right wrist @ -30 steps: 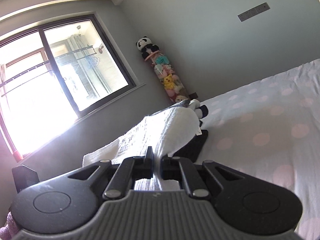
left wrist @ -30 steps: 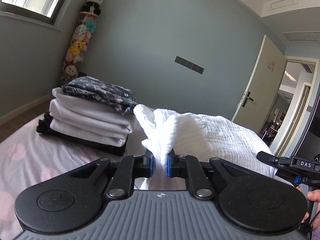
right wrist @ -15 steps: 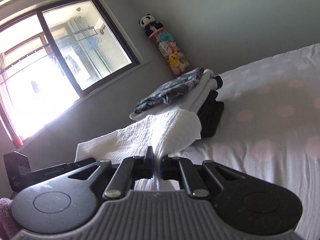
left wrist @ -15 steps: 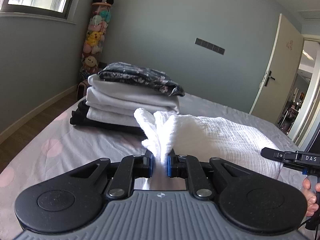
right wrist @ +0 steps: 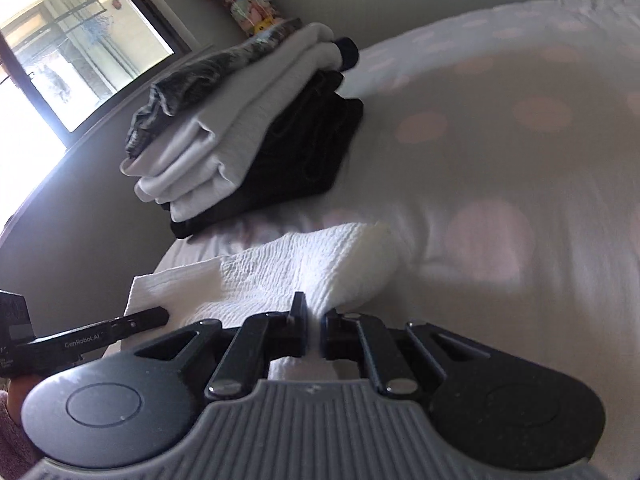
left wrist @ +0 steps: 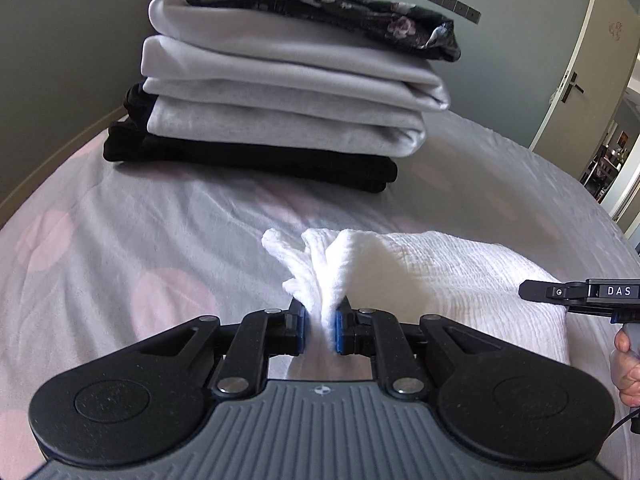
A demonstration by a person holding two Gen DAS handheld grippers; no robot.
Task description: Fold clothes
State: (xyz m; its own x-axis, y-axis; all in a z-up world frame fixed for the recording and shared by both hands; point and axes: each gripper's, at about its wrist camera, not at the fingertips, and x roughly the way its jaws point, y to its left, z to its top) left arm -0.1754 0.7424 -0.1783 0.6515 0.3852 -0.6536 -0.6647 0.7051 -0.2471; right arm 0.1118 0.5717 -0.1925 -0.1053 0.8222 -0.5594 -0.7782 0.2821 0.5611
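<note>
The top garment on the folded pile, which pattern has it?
Dark floral print; left wrist view shows it best.

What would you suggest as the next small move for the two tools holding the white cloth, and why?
Probably set it down and let go. The left tool and right tool each pinch a corner of the white cloth, which already looks folded and lies low over the bed, just short of the stack of folded clothes.

Plush toys (right wrist: 240, 4) stand beside the window (right wrist: 60, 60).
</note>
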